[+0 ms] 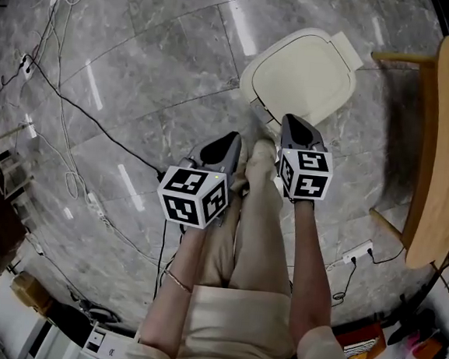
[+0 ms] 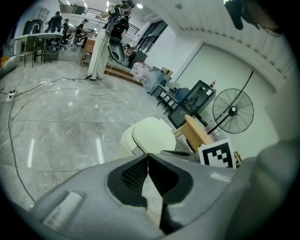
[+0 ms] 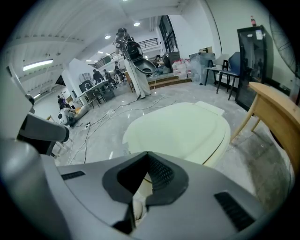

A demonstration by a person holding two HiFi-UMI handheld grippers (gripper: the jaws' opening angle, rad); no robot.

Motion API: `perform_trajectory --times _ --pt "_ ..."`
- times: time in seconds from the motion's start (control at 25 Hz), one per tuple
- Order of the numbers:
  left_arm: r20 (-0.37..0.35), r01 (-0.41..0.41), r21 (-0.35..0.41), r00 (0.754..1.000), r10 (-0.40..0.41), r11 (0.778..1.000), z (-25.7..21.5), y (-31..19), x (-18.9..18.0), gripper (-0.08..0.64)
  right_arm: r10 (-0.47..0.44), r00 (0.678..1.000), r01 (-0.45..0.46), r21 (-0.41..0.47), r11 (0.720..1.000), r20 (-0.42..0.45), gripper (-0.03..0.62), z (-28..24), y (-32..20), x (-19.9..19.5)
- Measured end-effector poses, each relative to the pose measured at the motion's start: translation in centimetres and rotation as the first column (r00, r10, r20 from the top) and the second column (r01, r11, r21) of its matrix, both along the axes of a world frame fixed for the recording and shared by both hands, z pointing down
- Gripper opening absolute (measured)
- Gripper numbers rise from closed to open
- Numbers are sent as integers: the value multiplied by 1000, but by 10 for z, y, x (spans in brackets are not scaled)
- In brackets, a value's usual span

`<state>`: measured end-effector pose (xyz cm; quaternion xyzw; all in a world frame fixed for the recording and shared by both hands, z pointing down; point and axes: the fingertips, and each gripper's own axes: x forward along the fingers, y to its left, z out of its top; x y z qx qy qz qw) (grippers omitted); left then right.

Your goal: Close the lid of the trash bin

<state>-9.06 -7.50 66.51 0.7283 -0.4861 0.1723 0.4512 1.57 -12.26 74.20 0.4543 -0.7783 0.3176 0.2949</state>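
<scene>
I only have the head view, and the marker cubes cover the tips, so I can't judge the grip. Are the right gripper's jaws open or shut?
Observer: Shut. In the right gripper view, the right gripper has its jaws together with nothing between them.
Operator: And the left one?
Observer: The left gripper is also shut and empty, as its own view shows.
Operator: From above the lid looks flat. Is it down?
Observer: Seen from the side, the lid lies low, with only a thin dark seam under its right edge.
</scene>
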Motion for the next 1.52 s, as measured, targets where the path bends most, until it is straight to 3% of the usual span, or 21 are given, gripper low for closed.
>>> perform_trajectory --times 0.44,1.28,1.52 --pt "-2 22 -2 1000 -22 1000 6 -2 6 23 -69 997 68 -21 997 -34 5 8 1 -8" --pt "-4 48 -10 999 -48 999 11 -7 7 23 -119 987 112 -70 991 -111 3 13 1 -12" --pt "-7 47 1 999 -47 999 3 -9 8 23 -103 992 96 -89 991 -78 5 14 2 -10"
